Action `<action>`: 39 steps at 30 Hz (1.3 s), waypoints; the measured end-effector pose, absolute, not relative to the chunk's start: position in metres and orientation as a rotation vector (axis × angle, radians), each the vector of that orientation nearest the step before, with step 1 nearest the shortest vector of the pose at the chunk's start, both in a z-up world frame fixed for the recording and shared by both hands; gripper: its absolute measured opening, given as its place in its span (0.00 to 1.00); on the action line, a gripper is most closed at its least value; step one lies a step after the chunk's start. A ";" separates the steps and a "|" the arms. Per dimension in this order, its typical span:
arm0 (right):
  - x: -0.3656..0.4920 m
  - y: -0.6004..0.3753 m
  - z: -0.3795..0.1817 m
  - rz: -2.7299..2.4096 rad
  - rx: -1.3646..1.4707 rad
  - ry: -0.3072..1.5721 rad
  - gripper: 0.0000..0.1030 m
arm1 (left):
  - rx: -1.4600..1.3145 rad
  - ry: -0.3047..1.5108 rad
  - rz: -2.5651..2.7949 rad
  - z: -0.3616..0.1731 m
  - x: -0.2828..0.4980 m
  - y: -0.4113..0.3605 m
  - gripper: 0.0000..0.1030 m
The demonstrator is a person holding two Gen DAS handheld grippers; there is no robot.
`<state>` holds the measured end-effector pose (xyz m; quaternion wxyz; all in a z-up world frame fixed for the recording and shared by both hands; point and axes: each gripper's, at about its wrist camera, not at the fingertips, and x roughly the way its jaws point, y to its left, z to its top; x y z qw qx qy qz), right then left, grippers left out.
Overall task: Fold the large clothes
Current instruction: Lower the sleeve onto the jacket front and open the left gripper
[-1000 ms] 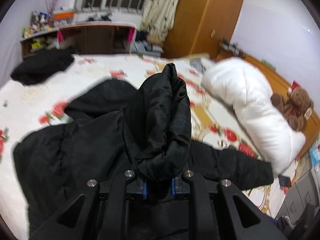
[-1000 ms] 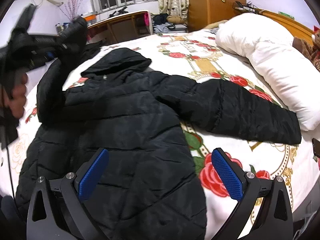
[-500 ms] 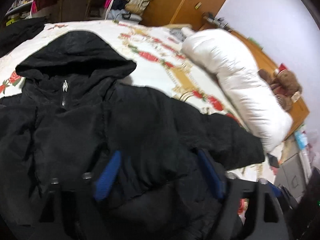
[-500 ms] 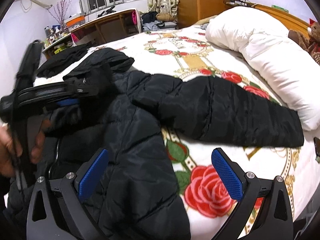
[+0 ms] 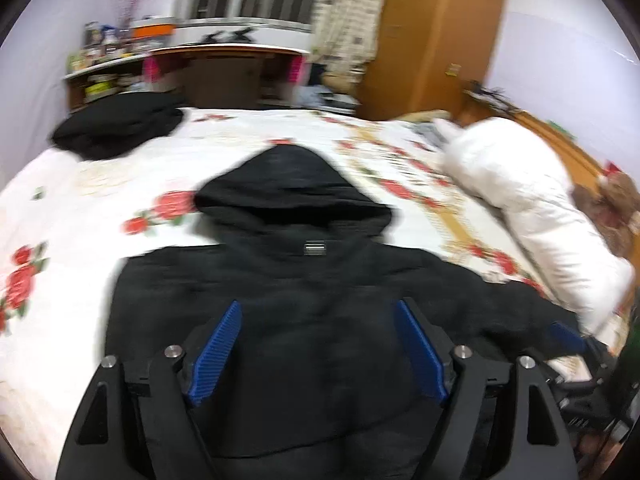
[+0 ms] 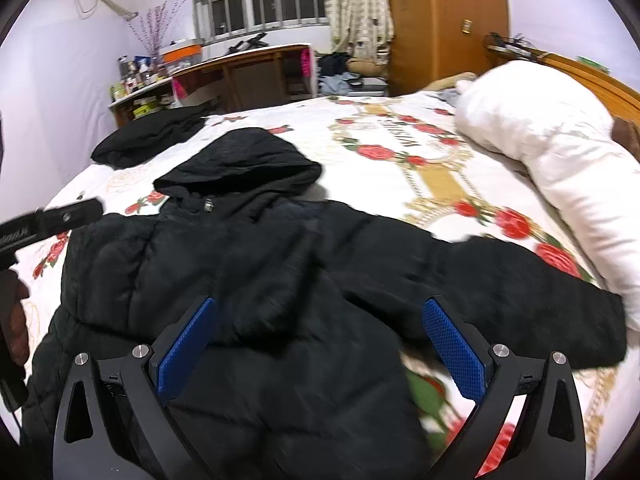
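Far left: a folded black garment [image 6: 154,136] is laid at the far corner of the bed, well apart from the jacket. Behind it, a wooden desk [image 6: 248,70] with cluttered shelves is set against the wall below a barred window [image 6: 262,8].

Left: the left gripper [image 5: 316,352] is held above the jacket's body. Its blue-padded jaws are spread wide and have just been opening; nothing is pinched between them, only jacket fabric is seen below. In the right wrist view its black frame is seen at the left edge, gripped by a hand [image 6: 14,320].

Centre: the black hooded puffer jacket [image 6: 248,264] is spread flat on the rose-patterned bedspread [image 6: 440,176], hood [image 6: 240,164] pointing toward the desk. One sleeve [image 6: 520,296] is stretched out to the right across the bedspread; the other sleeve is not made out.

Centre-right: the right gripper [image 6: 320,348] is poised over the jacket's lower body, jaws apart, nothing clamped.

Right: a white duvet [image 6: 560,168] is heaped along the wooden headboard [image 6: 588,76]. A wooden wardrobe [image 6: 444,24] is placed behind. A brown teddy bear [image 5: 612,204] is seen, blurred, beside the duvet.
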<state>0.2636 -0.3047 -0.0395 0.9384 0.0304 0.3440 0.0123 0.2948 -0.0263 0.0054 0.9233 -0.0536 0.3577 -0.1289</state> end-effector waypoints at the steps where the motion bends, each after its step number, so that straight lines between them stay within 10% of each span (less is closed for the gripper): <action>1: 0.271 -0.300 -0.042 0.035 0.060 0.705 0.99 | -0.111 0.736 -0.232 0.000 0.298 -0.013 0.74; 6: 0.314 -0.277 -0.070 0.056 0.016 0.774 0.88 | -0.154 0.753 -0.082 -0.026 0.309 0.043 0.66; 7: 0.322 -0.276 -0.077 0.060 0.016 0.800 0.71 | -0.171 0.767 -0.065 -0.033 0.313 0.050 0.65; 8: 0.331 -0.276 -0.085 0.049 0.012 0.843 0.14 | -0.197 0.779 -0.057 -0.039 0.317 0.057 0.65; 9: 0.336 -0.278 -0.088 0.040 0.014 0.862 0.11 | -0.210 0.786 -0.055 -0.043 0.319 0.061 0.64; 21: 0.354 -0.321 -0.104 -0.053 -0.074 0.930 0.09 | -0.094 0.886 -0.136 -0.109 0.385 -0.001 0.66; 27: 0.332 -0.336 -0.068 -0.120 0.009 0.843 0.38 | -0.082 0.879 -0.136 -0.084 0.371 0.005 0.63; 33: 0.322 -0.308 -0.029 0.020 0.071 0.697 0.45 | -0.126 0.727 -0.086 -0.040 0.343 0.043 0.62; 39: 0.386 -0.284 -0.100 0.033 0.014 0.850 0.43 | -0.102 0.843 -0.007 -0.098 0.375 0.049 0.41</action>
